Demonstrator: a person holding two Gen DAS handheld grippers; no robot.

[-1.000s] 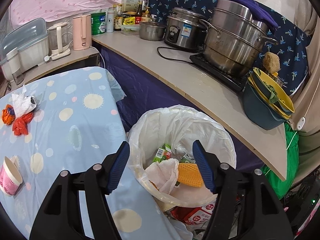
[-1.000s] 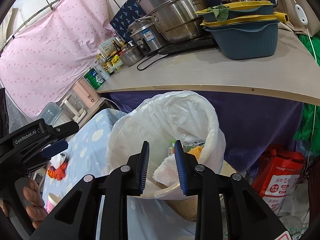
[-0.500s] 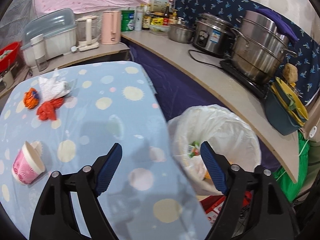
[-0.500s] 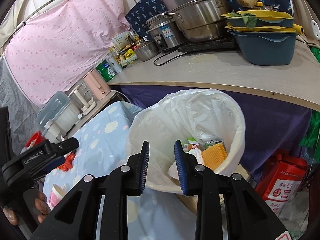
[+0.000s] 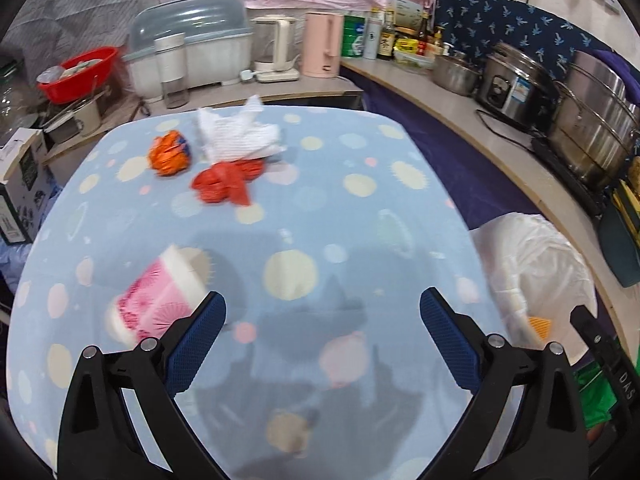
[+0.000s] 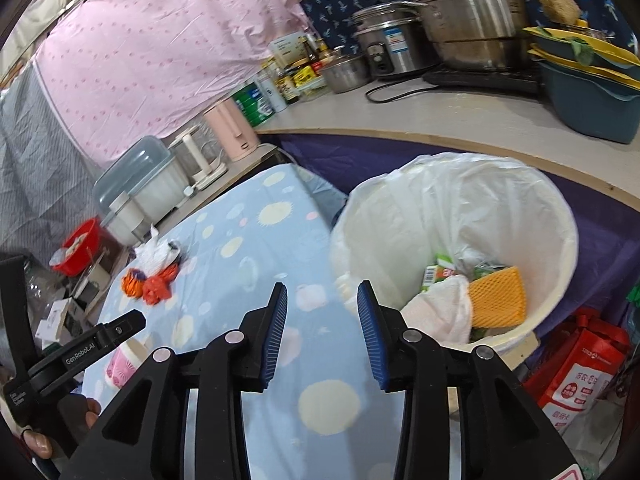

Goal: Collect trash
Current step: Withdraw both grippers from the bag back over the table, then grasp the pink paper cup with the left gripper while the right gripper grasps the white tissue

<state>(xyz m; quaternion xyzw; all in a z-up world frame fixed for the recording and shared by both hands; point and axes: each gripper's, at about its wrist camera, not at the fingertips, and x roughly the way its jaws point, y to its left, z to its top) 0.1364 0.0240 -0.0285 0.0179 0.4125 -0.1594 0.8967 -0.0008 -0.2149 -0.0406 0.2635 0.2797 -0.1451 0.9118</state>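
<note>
My left gripper [image 5: 322, 316] hung above the near part of the table [image 5: 360, 216], its two blue fingers spread wide and nothing between them. The thing nearest to it was the pink paper cup [image 5: 158, 296], which lay on its side near the left edge of the table, just beside my left finger and a little outside the gap. Its white rim pointed away from me and to the right, so its long axis ran slanted, from near-left to far-right. I judged that for the coming move I should shift this claw to the left and turn it, so that the fingers close across the cup's body and not along it.

The other trash was further off, toward the far edge of the table: an orange wrapper ball [image 5: 170, 154], a red crumpled piece [image 5: 226, 184] and a white crumpled tissue [image 5: 240, 136] touching the red one.

My right gripper [image 6: 322, 330] was open only partly and also held nothing. It hovered over the right edge of the table, just beside the white-lined trash bin [image 6: 556, 216], which already held a yellow sponge [image 6: 498, 298] and some cartons. From this claw the cup [image 6: 122, 364] was well apart, behind my left tool, so the left hand was the nearer one.
</note>
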